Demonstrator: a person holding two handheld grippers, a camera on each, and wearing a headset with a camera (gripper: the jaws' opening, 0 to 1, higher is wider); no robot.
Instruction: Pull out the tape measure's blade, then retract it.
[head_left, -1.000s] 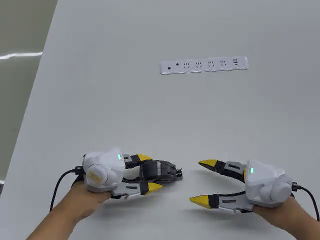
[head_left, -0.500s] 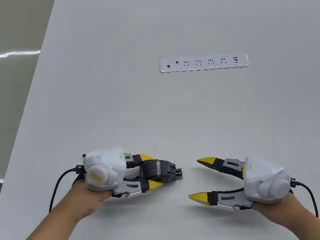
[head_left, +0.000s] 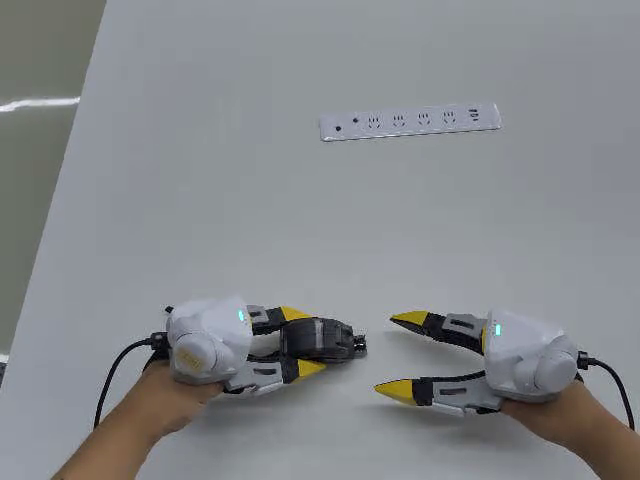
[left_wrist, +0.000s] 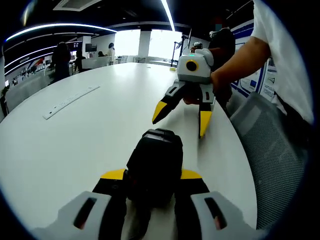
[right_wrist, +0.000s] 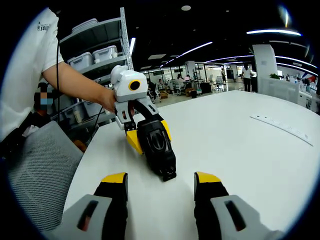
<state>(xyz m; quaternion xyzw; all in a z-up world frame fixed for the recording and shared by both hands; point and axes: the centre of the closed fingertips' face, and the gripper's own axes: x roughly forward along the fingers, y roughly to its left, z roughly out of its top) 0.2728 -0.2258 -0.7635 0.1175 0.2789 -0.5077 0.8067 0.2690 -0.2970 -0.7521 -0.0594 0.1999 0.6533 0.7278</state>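
I've got my left tool (head_left: 308, 342) clamped on the black tape measure (right_wrist: 156, 142), case resting on the white surface (head_left: 250, 200), my right tool (head_left: 388, 354) just right of the tape measure, jaws apart, gripping nothing, tips aimed at its blade end, power strip (head_left: 410, 122) well beyond the tape measure

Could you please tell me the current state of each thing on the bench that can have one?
Black plastic tape measure: clamped between the left jaws, no blade pulled out.
Left hand-held gripper: shut on the tape measure.
Right hand-held gripper: open, empty, pointing at the tape measure, apart from it.
White oblong power strip: flat on the white table, nothing plugged in.
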